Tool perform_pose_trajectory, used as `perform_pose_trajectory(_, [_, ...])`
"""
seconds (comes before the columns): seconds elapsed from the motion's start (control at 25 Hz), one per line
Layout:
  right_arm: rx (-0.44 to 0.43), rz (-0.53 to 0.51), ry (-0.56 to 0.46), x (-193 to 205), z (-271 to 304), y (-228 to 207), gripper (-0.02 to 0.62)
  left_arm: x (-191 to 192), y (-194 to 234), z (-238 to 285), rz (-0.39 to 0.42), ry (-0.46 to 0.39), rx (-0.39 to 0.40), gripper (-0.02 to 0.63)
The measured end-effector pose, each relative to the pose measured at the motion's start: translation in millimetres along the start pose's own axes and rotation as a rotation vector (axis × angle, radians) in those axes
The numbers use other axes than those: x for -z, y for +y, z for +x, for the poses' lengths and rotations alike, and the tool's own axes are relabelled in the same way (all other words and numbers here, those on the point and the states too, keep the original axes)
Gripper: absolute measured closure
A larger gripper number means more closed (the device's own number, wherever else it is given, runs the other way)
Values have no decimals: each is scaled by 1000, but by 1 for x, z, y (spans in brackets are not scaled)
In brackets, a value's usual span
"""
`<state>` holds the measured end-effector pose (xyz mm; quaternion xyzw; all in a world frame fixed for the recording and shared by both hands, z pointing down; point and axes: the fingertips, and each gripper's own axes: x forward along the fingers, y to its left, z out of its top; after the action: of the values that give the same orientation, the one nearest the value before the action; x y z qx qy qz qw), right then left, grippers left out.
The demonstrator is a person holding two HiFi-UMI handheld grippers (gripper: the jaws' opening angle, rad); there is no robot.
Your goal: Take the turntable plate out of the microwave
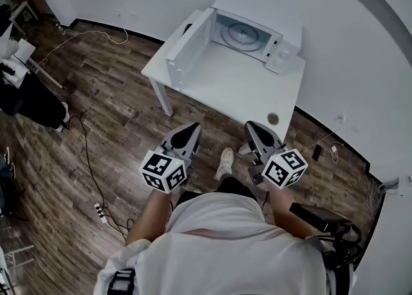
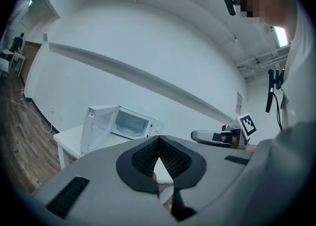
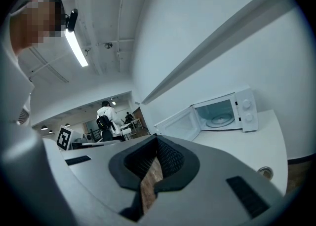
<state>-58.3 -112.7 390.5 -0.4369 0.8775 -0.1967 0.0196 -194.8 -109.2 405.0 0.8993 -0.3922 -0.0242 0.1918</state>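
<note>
Both grippers are well short of the microwave [image 1: 254, 29], so count the job as not yet begun. The door [image 1: 187, 49] stands swung wide at the microwave's left. The turntable plate [image 1: 243, 32] lies flat inside the cavity, untouched. You hold the left gripper [image 1: 192, 127] and right gripper [image 1: 252, 125] side by side over the wood floor [image 1: 116, 126], on the near side of the white worktop [image 1: 238, 87] that carries the microwave. Both are aimed toward the microwave. The left gripper's fingers [image 2: 143, 160] are pressed together with nothing between them, and the right gripper's fingers [image 3: 170, 158] are likewise closed and empty. Left to do, by my reckoning: close the gap to the microwave, open at least one pair of fingers, reach into the cavity, take the plate by its rim, lift it clear and bring it out past the door. The views differ. Only the head view shows the whole worktop, with a small round object [image 1: 273, 118] at its corner nearest you, to the right of the microwave. The right gripper view alone shows the two knobs [image 3: 245, 110] on the panel right of the cavity, and a person [image 3: 105, 121] far off in the room, well away from the microwave. The left gripper view shows the door's inner face and the marker cube [image 2: 246, 125] of the right gripper alongside.
</note>
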Motion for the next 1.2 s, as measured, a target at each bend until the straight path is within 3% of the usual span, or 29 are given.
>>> perform_pose_trajectory(0.36, [-37, 34, -5, -30, 60, -74, 592, -22, 37, 82, 5, -14, -40, 595])
perform_pose_trajectory(0.88, [-63, 163, -15, -84, 127, -255, 592, -48, 70, 276, -28, 61, -92, 595])
perform_pose_trajectory(1.2, [-72, 213, -58, -88, 154, -309, 592, -41, 88, 340, -50, 107, -95, 595])
